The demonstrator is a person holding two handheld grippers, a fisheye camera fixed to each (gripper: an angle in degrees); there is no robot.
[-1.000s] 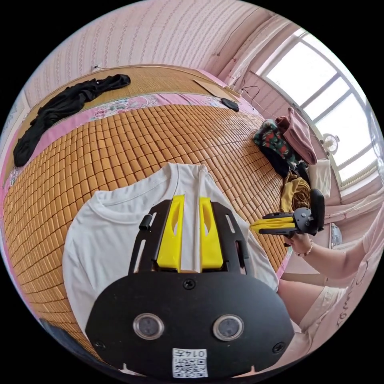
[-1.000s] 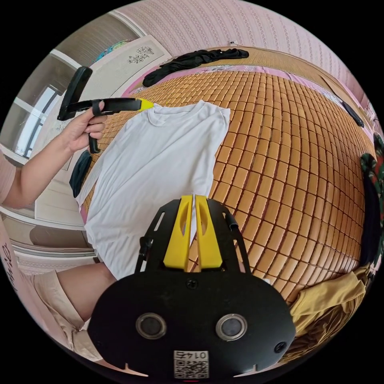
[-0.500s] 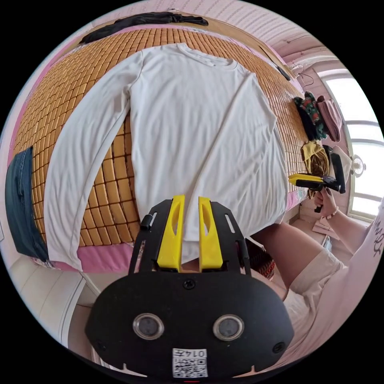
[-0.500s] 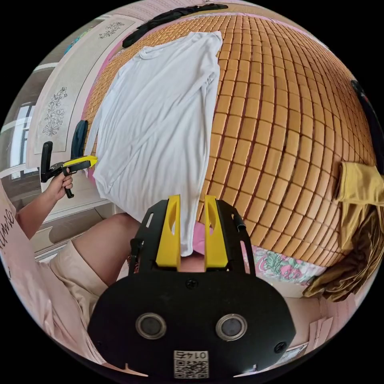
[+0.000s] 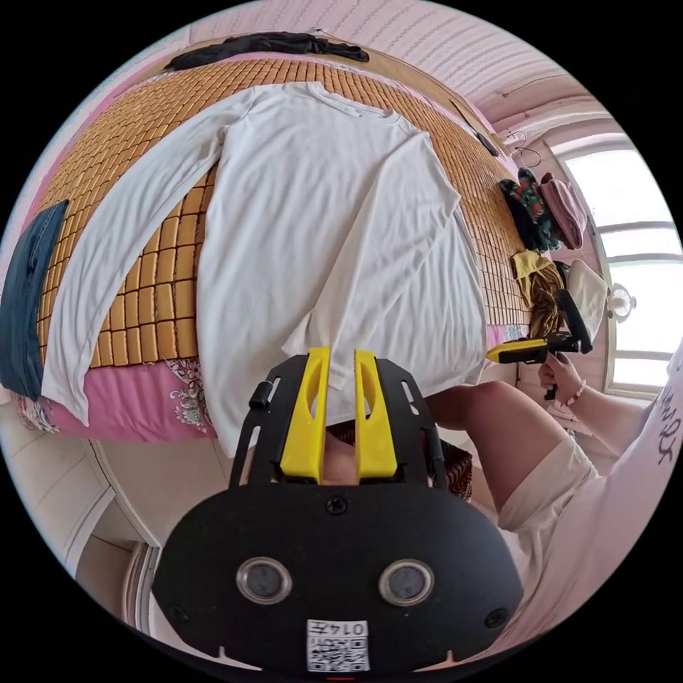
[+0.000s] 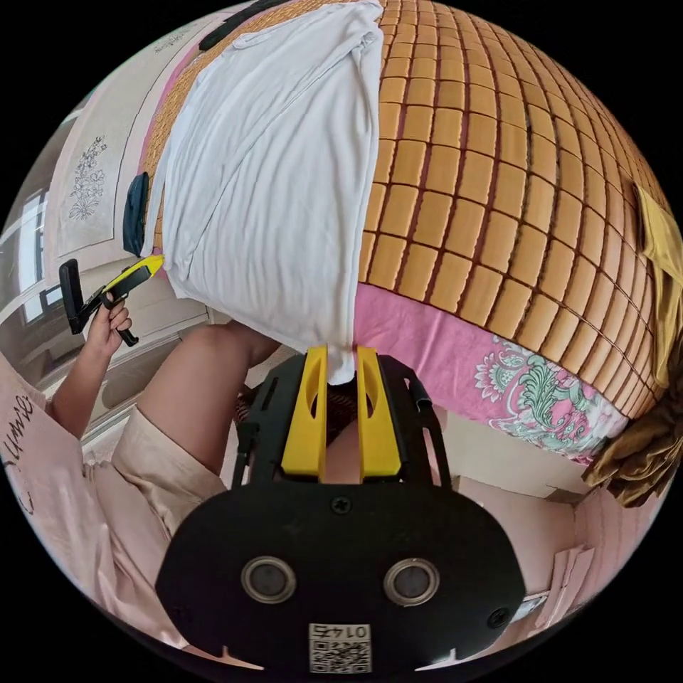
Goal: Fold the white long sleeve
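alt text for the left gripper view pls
A white long-sleeve shirt lies spread on a bamboo mat, one sleeve folded across its body, hem over the bed edge. The left gripper hovers open near the cuff.

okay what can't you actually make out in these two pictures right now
- Left gripper view: the white long-sleeve shirt's hem is covered by the left gripper; whether its jaws pinch cloth is unclear.
- Right gripper view: the sleeve cuff drops between the right gripper's jaws; grip unclear.
- Right gripper view: the dark blue garment is cut off by the bed's edge.
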